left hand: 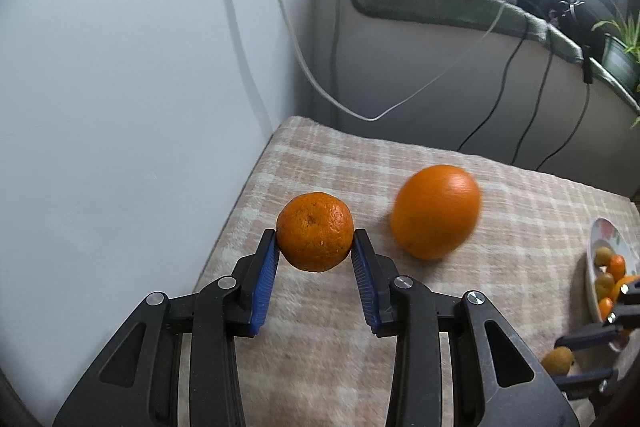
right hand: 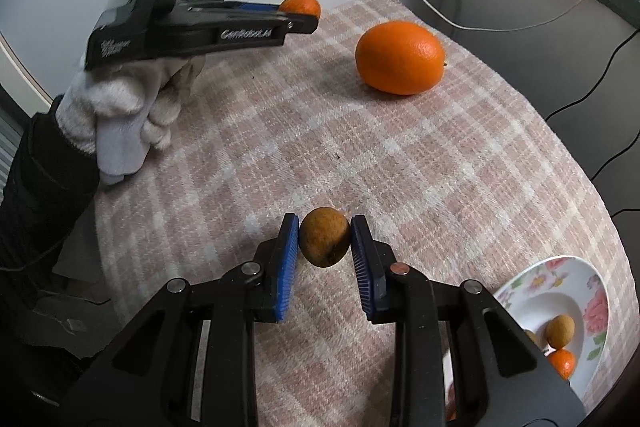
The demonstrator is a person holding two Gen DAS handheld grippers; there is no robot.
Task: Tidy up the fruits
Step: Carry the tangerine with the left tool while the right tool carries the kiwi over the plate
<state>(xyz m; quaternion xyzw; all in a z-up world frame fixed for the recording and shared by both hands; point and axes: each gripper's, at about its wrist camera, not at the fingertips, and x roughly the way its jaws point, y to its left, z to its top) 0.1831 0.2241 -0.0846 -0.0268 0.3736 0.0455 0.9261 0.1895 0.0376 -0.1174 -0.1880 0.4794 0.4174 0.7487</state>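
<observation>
My left gripper (left hand: 315, 241) is shut on a small mandarin (left hand: 315, 231), held above the checked cloth (left hand: 500, 227); the same mandarin (right hand: 301, 5) shows at the far left of the right wrist view, at the tip of the left gripper (right hand: 298, 17). My right gripper (right hand: 325, 233) is shut on a small brown-yellow fruit (right hand: 325, 237), lifted over the cloth (right hand: 400, 167). A large orange (left hand: 436, 211) lies on the cloth beyond and to the right of the mandarin, also the large orange (right hand: 400, 57). A flowered plate (right hand: 592, 307) at the lower right holds several small fruits.
A gloved hand (right hand: 120, 115) holds the left gripper. The flowered plate (left hand: 600, 239) sits at the cloth's right edge, with the right gripper (left hand: 592, 343) and its fruit (left hand: 558, 359) below it. White and black cables (left hand: 440, 83) hang behind the table. A wall (left hand: 120, 107) stands close on the left.
</observation>
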